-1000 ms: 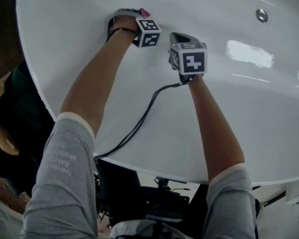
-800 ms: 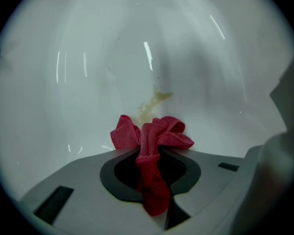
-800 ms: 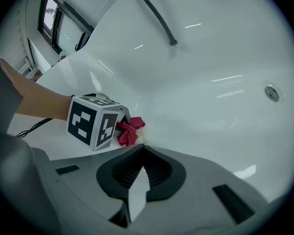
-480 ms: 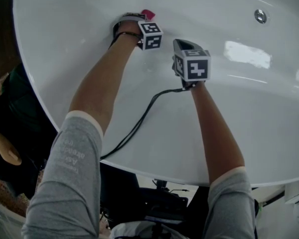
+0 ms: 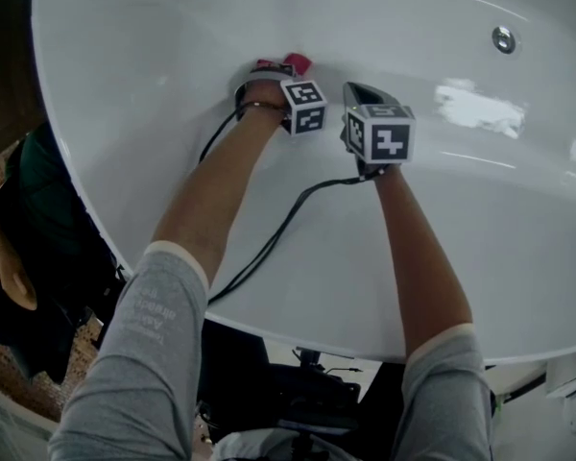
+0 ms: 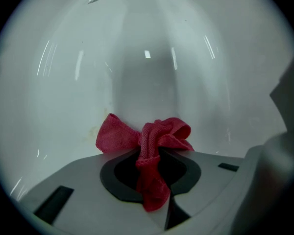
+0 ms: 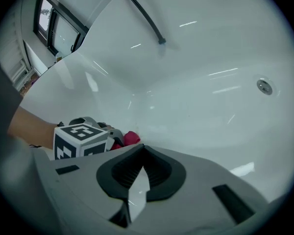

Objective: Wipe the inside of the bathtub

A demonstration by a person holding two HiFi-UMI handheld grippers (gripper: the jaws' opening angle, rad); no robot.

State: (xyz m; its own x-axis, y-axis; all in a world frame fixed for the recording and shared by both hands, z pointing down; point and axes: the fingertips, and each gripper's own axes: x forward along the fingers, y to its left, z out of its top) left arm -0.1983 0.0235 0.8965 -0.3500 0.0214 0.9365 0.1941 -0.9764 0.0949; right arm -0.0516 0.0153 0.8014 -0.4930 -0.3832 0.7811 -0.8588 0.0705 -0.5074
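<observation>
Both arms reach down into the white tub [image 5: 125, 84]. The left gripper [image 5: 272, 73] lies against the tub wall, a red cloth [image 5: 296, 63] showing at its tip. The right gripper [image 5: 367, 96] is just beside it. A black cable [image 5: 269, 243] trails over the rim. A round metal fitting [image 5: 504, 38] sits well apart, upper right.
</observation>
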